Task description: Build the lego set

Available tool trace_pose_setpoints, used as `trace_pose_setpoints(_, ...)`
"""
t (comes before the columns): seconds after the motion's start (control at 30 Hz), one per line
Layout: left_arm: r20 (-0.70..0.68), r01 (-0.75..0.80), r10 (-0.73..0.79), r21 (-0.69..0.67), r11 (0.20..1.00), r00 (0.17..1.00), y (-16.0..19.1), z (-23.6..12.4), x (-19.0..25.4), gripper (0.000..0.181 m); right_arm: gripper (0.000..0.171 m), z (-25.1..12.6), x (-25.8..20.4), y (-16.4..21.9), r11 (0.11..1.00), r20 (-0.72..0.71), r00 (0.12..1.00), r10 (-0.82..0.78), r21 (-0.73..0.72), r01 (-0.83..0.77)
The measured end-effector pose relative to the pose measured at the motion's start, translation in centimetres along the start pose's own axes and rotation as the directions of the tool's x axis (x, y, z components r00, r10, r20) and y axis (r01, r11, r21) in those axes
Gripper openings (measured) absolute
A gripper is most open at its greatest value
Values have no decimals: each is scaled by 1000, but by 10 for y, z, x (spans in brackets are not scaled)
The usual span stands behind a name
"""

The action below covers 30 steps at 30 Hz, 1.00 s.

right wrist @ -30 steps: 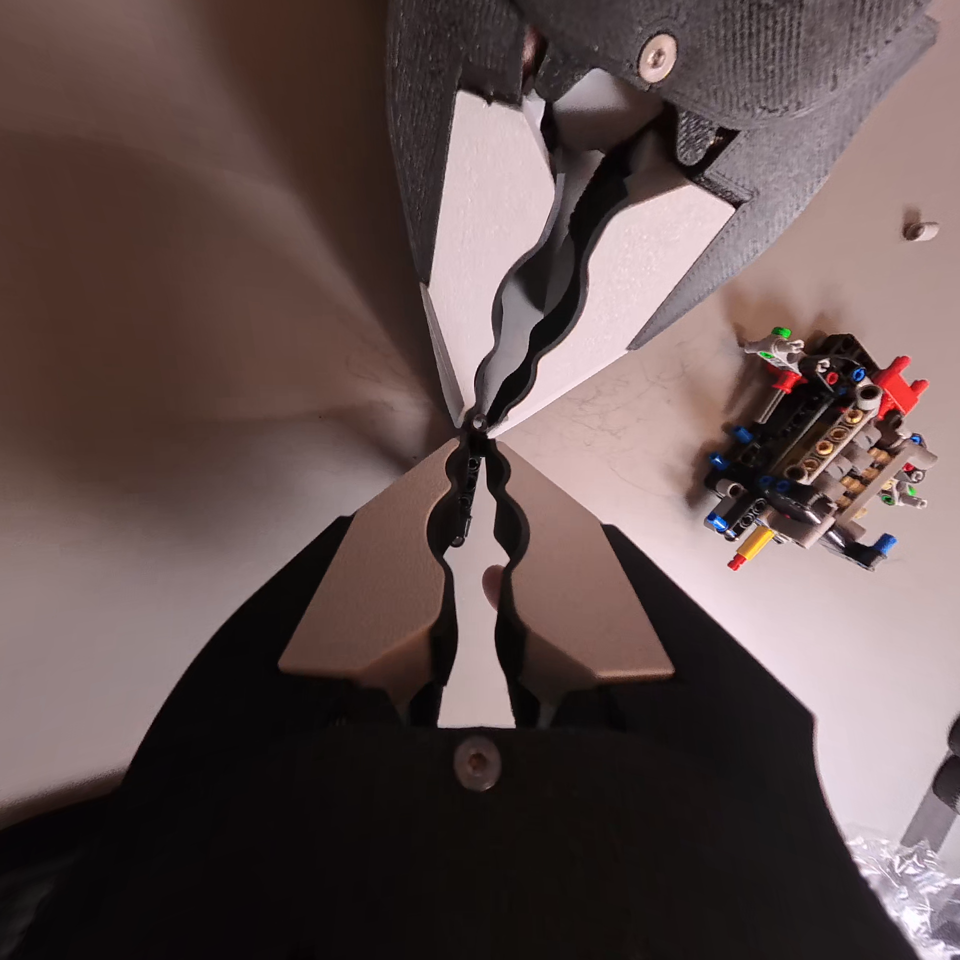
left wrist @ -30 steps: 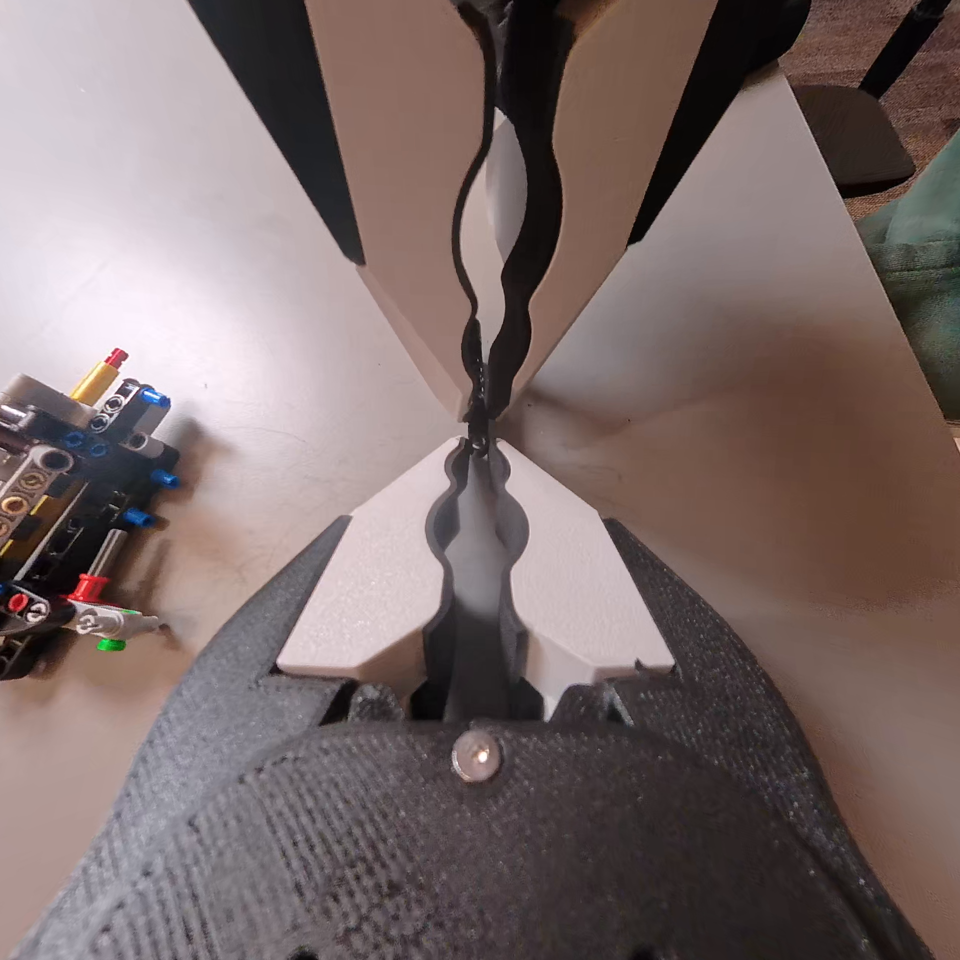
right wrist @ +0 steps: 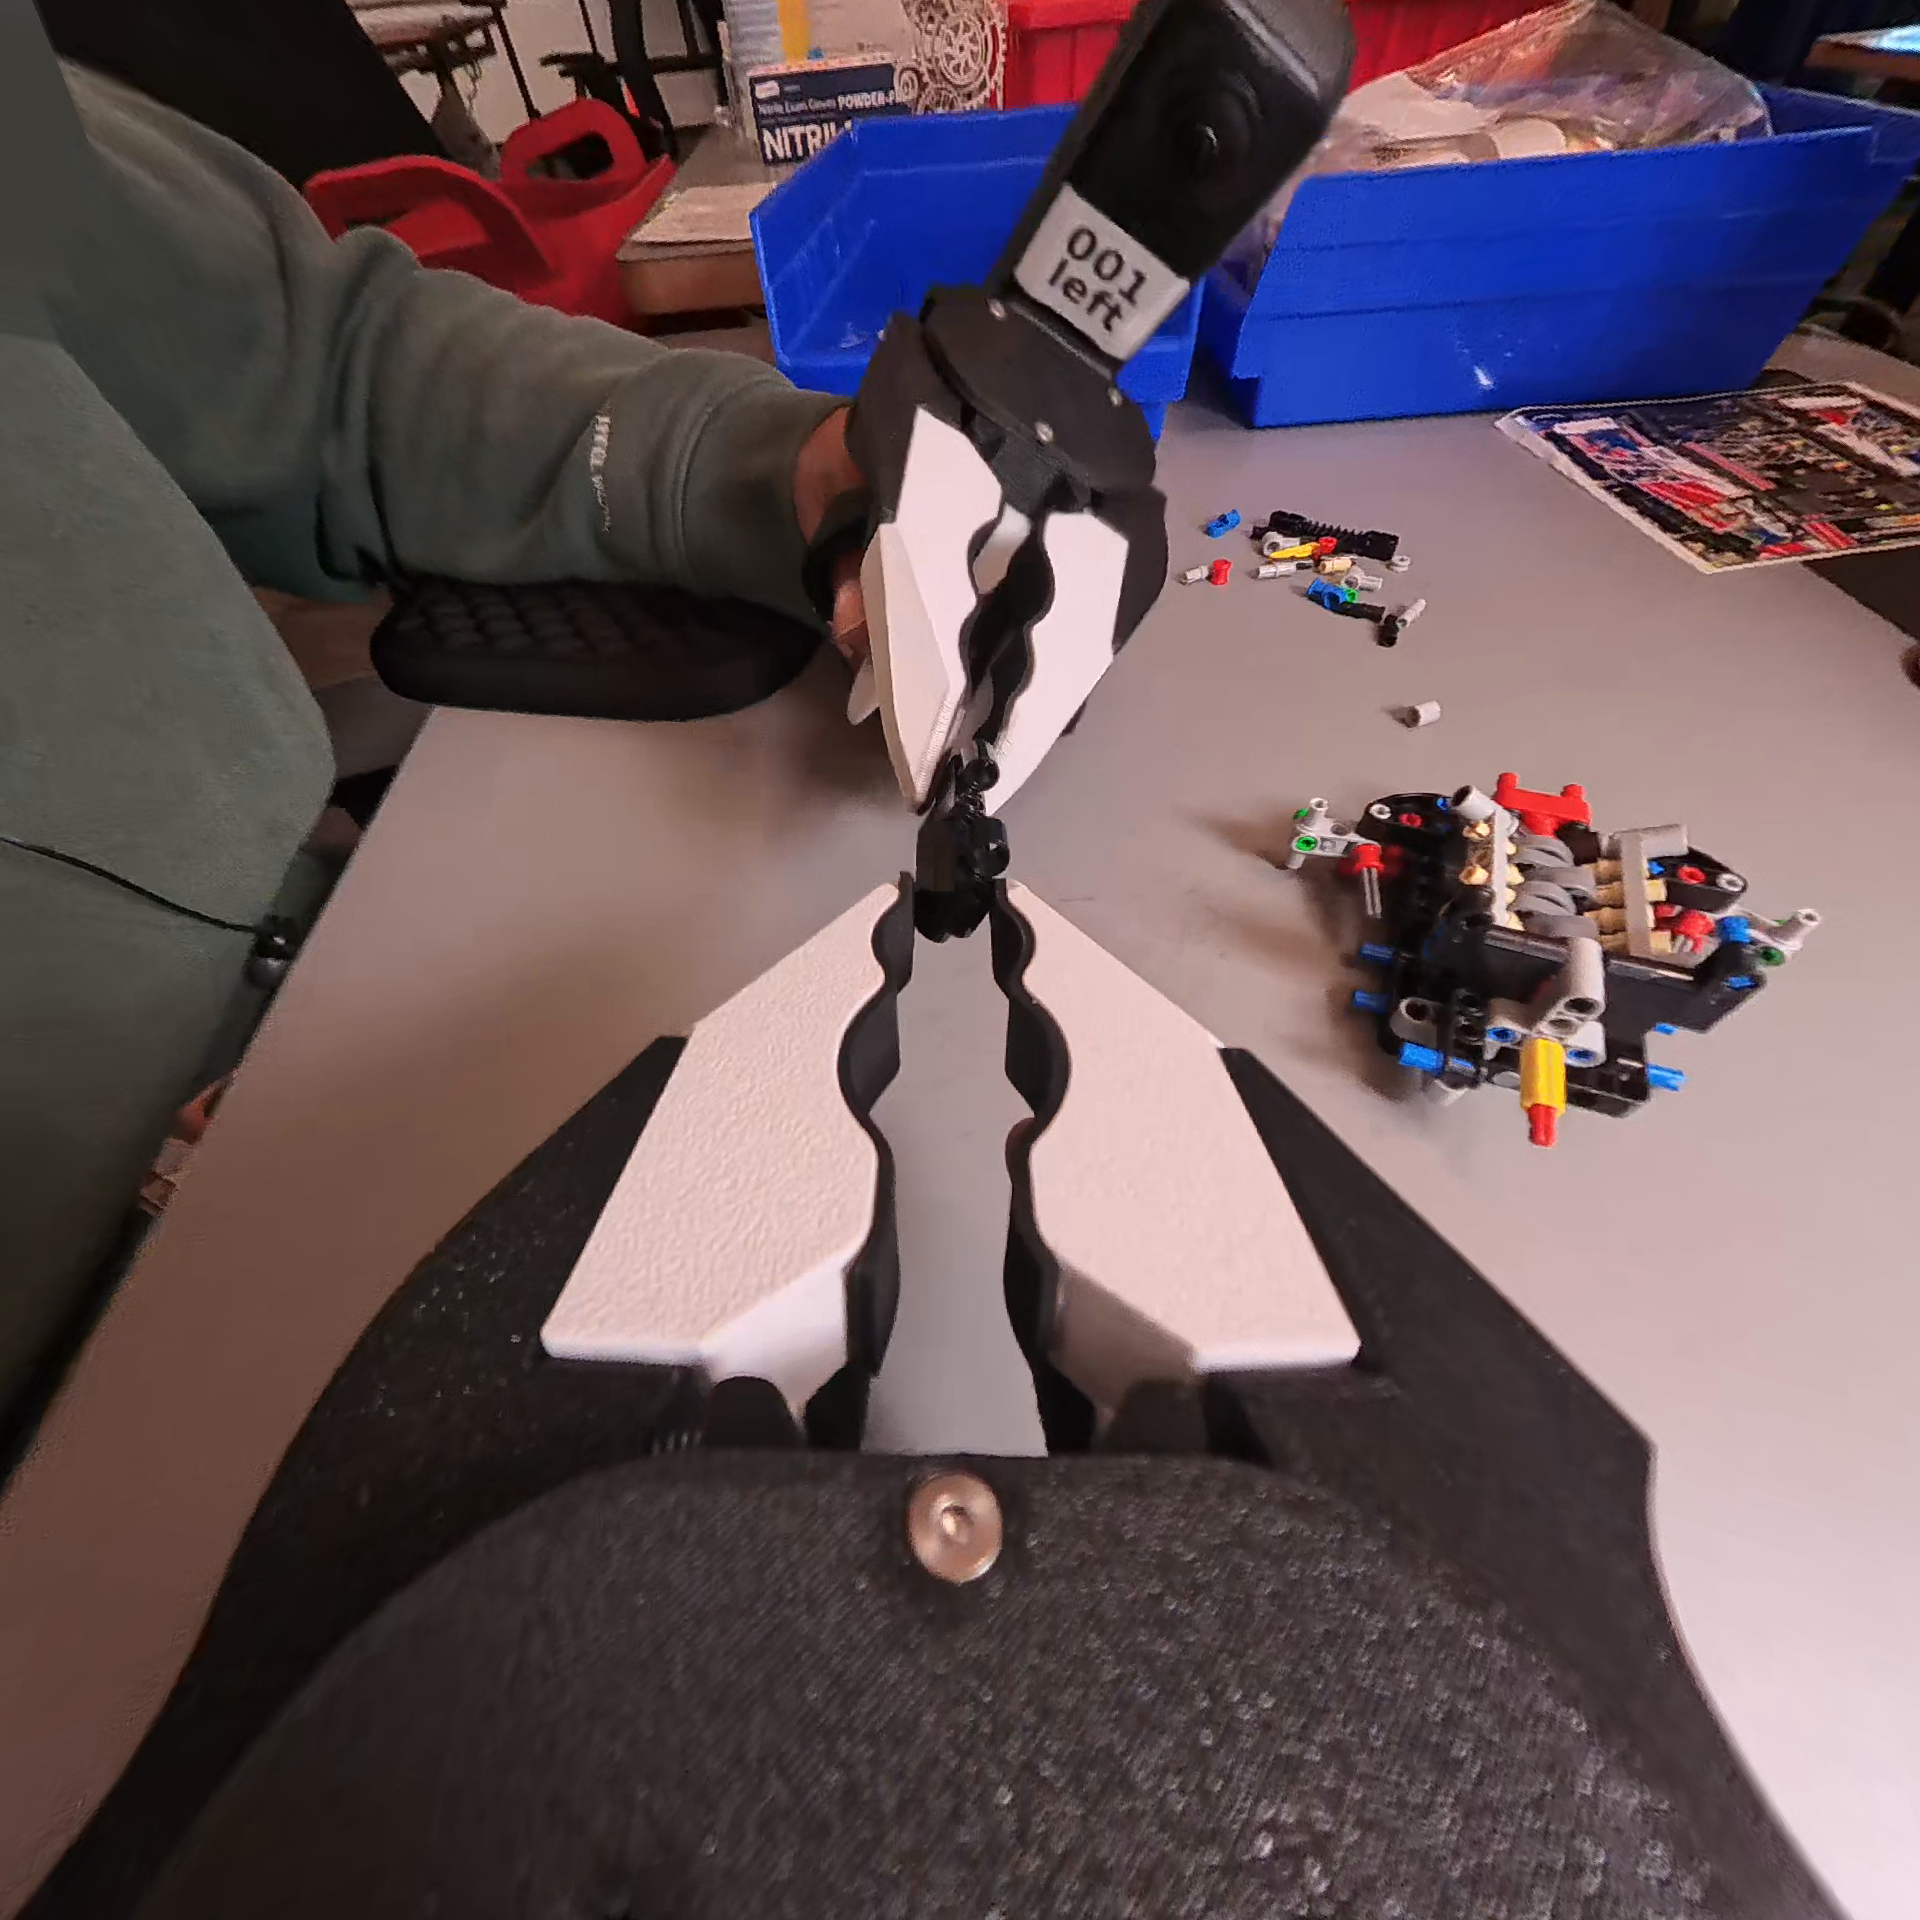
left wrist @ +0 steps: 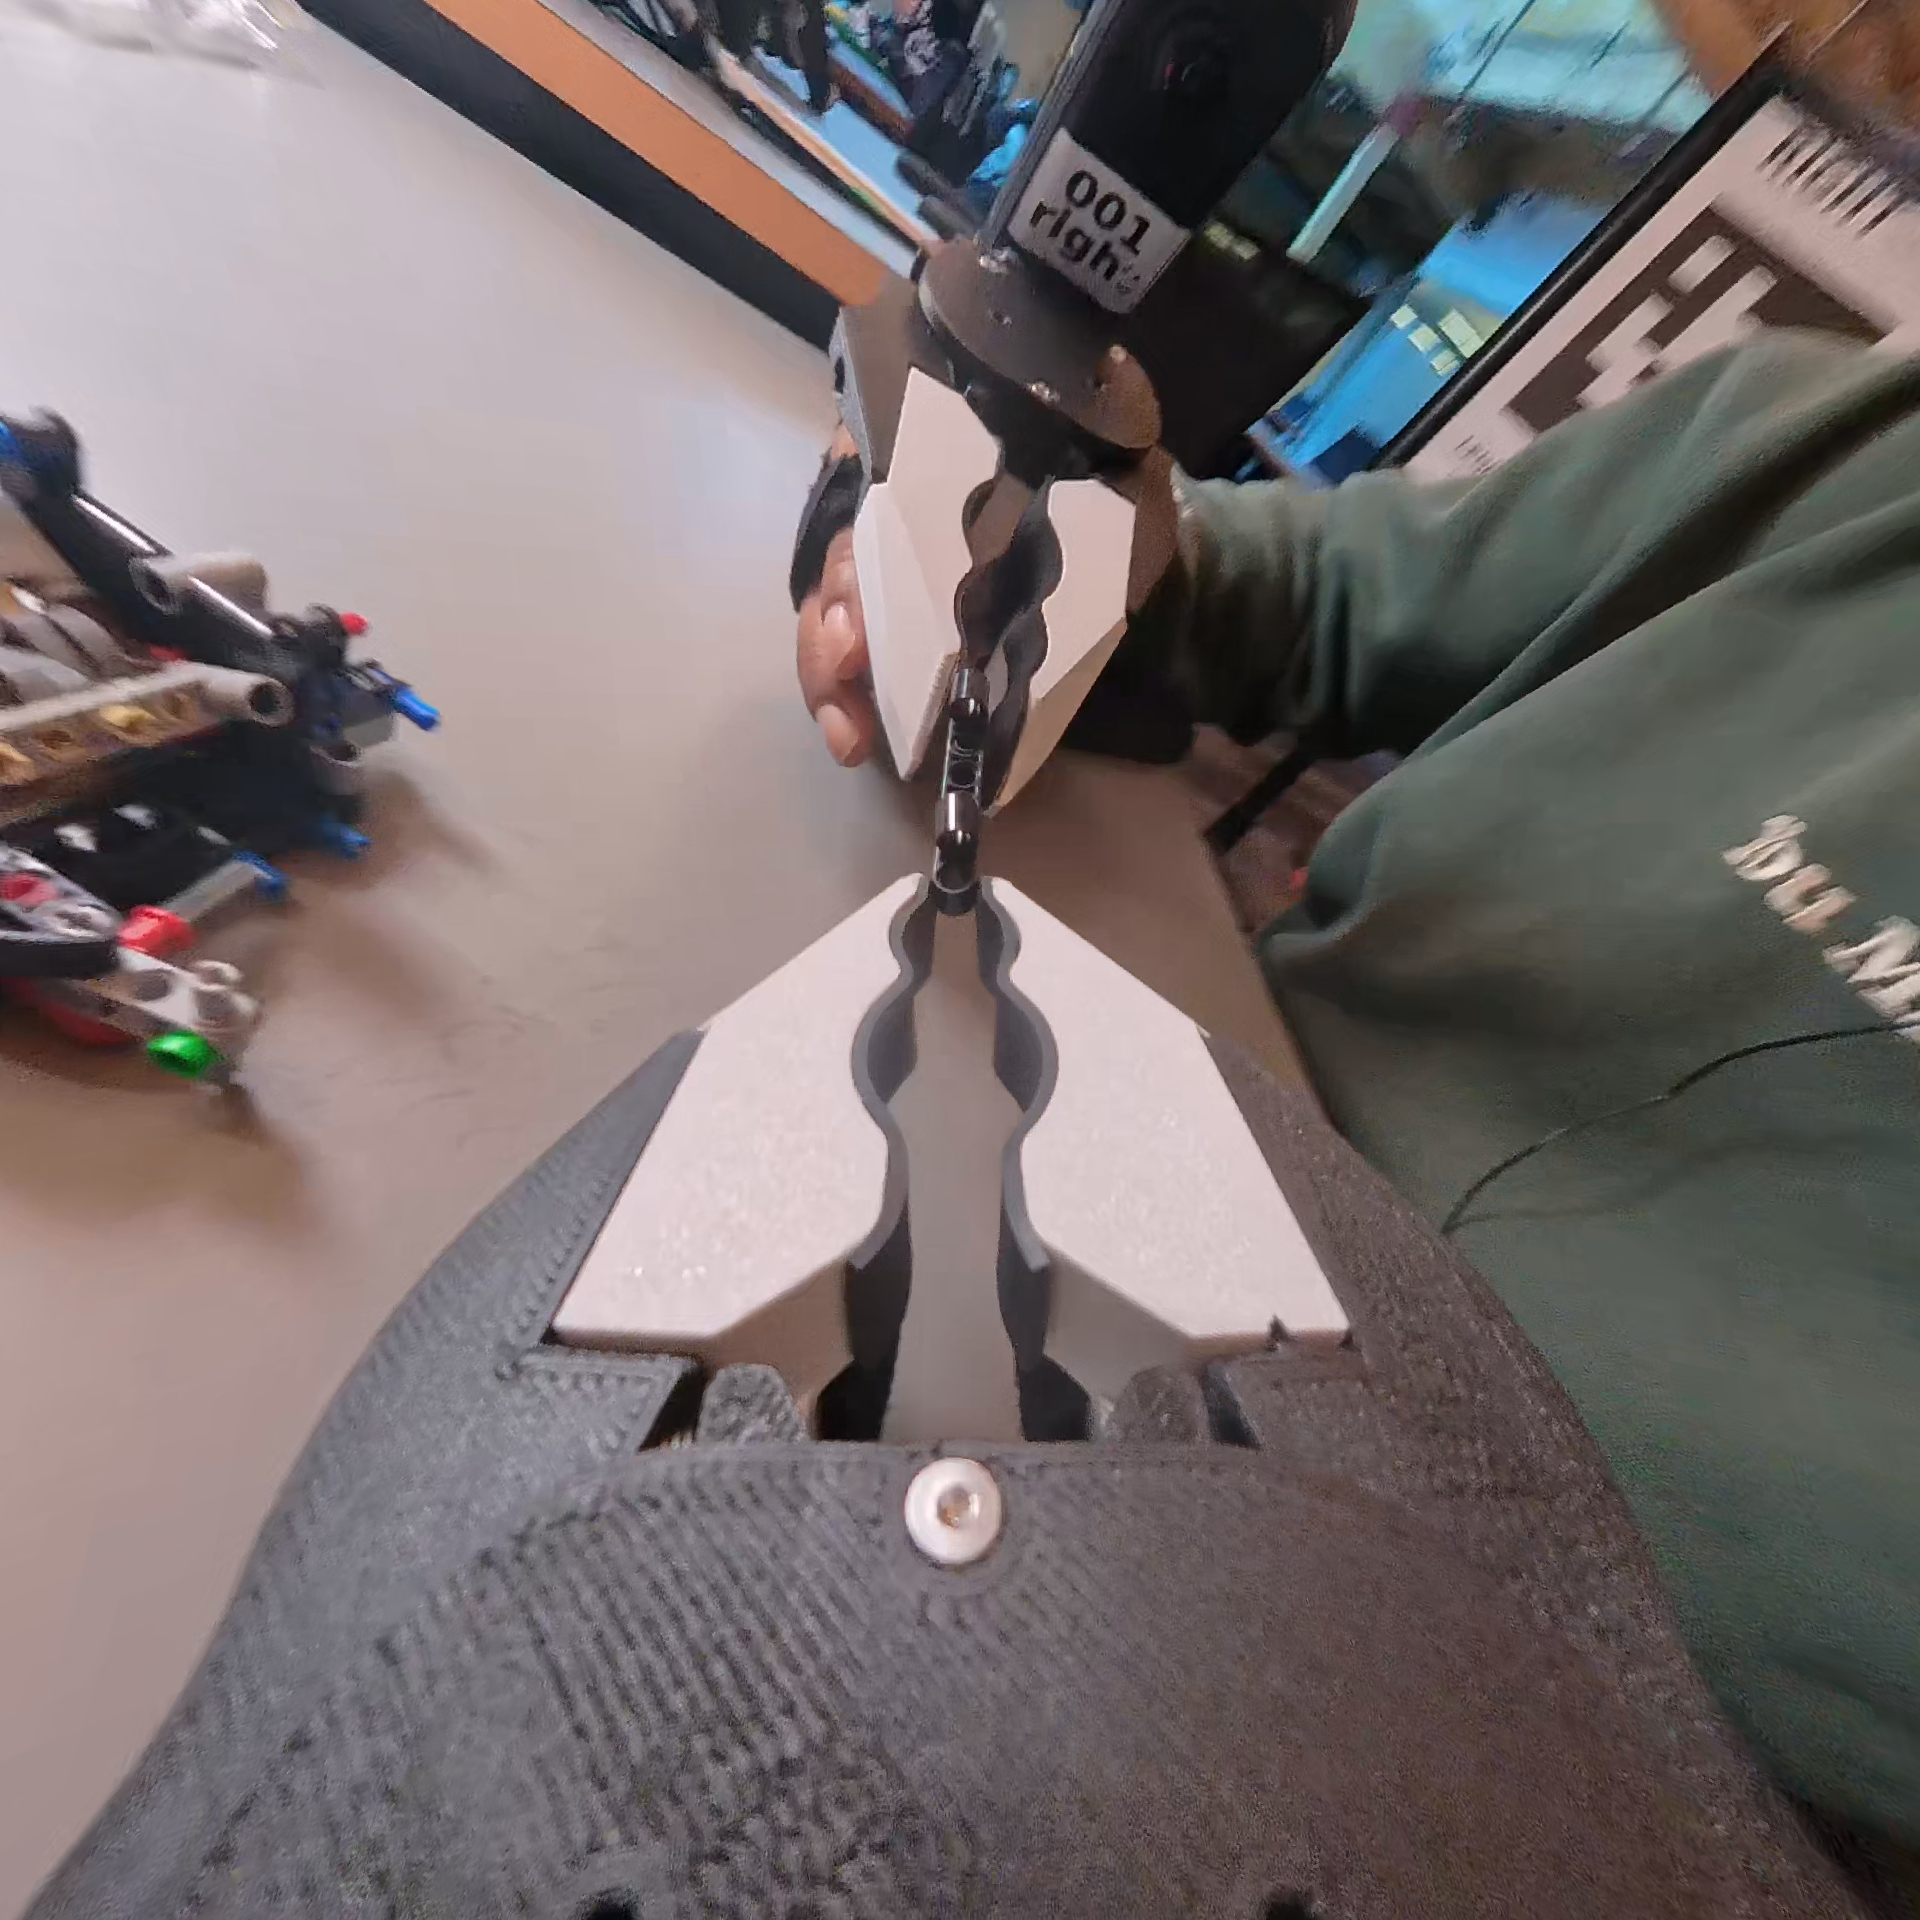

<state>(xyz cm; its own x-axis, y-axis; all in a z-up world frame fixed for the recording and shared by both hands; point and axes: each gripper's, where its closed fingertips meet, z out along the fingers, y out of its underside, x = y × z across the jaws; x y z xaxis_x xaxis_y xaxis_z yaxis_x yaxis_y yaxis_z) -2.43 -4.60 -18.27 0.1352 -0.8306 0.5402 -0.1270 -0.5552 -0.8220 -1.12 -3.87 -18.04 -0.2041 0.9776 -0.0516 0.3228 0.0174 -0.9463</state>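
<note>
In the left wrist view, the left tongs are clenched on the near end of a black lego beam, whose far end is gripped by the right tongs above the counter; the partly built lego model lies at left. In the right wrist view, the right tongs pinch a black lego piece, the left tongs grip its other end, the model sits to the right, and two blue bins stand behind, one holding a clear plastic bag.
</note>
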Motion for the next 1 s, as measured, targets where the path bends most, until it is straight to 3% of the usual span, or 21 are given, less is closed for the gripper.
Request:
trace_pose_setpoints(0.23,207,-303,311,-72,950,928,-4,-1,-10,7,6,3,10,5,977,-84,974,-212,-5,213)
trace_pose_setpoints(0.43,294,-568,598,-189,801,745,-6,1,-8,7,7,1,10,8,928,-152,916,-371,-53,368)
trace_pose_setpoints(0.6,309,-608,642,-210,765,701,-7,-1,-10,7,12,-3,9,1,914,-175,898,-405,-35,405)
trace_pose_setpoints(0.9,294,-606,649,-231,761,702,-1,3,-10,7,5,-3,3,2,907,-159,893,-420,-41,420)
trace_pose_setpoints(1.0,303,-629,664,-218,747,684,-5,3,-6,14,6,-3,2,1,912,-152,900,-409,-34,409)
